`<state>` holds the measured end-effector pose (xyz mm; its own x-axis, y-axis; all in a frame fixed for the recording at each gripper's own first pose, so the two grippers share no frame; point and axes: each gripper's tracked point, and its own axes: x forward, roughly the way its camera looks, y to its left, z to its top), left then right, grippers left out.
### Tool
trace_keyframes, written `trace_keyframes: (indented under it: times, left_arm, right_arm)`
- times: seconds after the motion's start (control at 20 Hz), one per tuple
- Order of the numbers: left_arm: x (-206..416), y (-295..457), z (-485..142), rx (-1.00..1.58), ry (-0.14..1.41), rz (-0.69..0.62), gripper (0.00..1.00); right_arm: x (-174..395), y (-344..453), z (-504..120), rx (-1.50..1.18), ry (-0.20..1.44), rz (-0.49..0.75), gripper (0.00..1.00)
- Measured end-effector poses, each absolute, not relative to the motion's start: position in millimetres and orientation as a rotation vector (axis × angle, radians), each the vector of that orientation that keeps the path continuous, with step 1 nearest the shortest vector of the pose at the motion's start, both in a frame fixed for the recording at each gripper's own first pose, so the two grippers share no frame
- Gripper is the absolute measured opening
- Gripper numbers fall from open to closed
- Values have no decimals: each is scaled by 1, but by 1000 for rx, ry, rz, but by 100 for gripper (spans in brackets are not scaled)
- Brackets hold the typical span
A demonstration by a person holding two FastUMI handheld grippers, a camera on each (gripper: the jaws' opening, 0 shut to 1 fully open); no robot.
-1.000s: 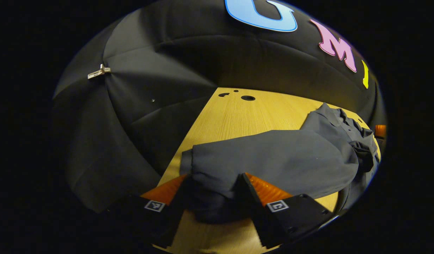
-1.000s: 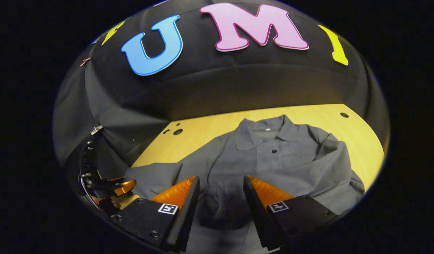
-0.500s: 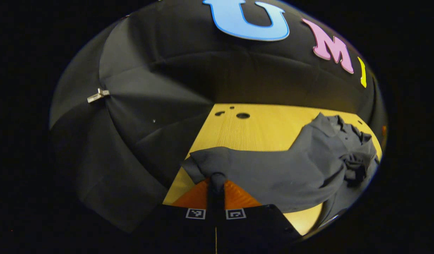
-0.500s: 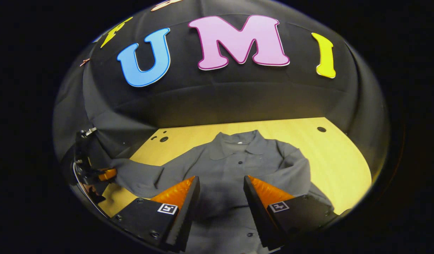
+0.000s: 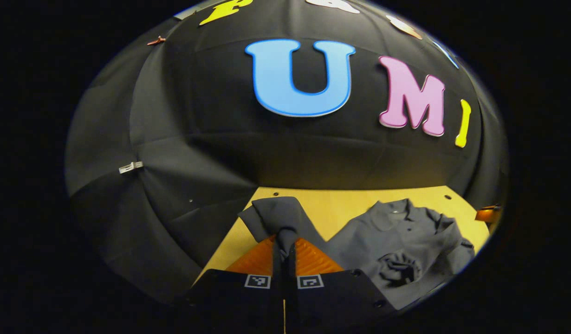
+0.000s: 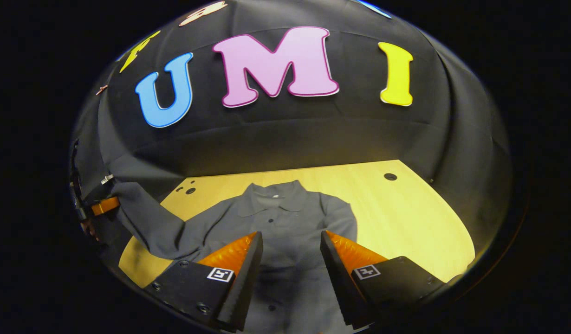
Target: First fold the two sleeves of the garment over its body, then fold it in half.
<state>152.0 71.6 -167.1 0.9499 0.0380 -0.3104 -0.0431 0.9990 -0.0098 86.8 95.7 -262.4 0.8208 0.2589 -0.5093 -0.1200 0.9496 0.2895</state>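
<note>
A dark grey collared shirt (image 6: 290, 222) lies face up on the wooden table (image 6: 406, 222), collar toward the back wall. My left gripper (image 5: 284, 246) is shut on the cuff of one sleeve (image 5: 278, 215), which is lifted off the table; the same sleeve (image 6: 146, 218) stretches up to that gripper (image 6: 102, 205) at the left of the right gripper view. The other sleeve (image 5: 399, 269) lies bunched on the shirt's body (image 5: 397, 232). My right gripper (image 6: 289, 243) hovers open above the shirt's lower front, nothing between its fingers.
The black cloth wall closes the table at the back and left. Small round holes (image 6: 390, 176) (image 6: 190, 190) mark the tabletop near the back corners. Bare wood (image 6: 420, 241) lies right of the shirt.
My left gripper, open around the sleeve cuff a second ago, has closed on it and raised it off the table. My right gripper has drawn back and up, staying open.
</note>
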Motion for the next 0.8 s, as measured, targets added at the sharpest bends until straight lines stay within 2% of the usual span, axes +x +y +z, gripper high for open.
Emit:
trace_keyframes:
  times: [0.25,0.8]
  left_arm:
    - [156,-21,-152,-52,305,-70,6]
    - [174,-197,-203,-32,395,-283,6]
  right_arm:
    - [91,43,-275,237,568,155,78]
    - [91,-50,-320,238,606,76,79]
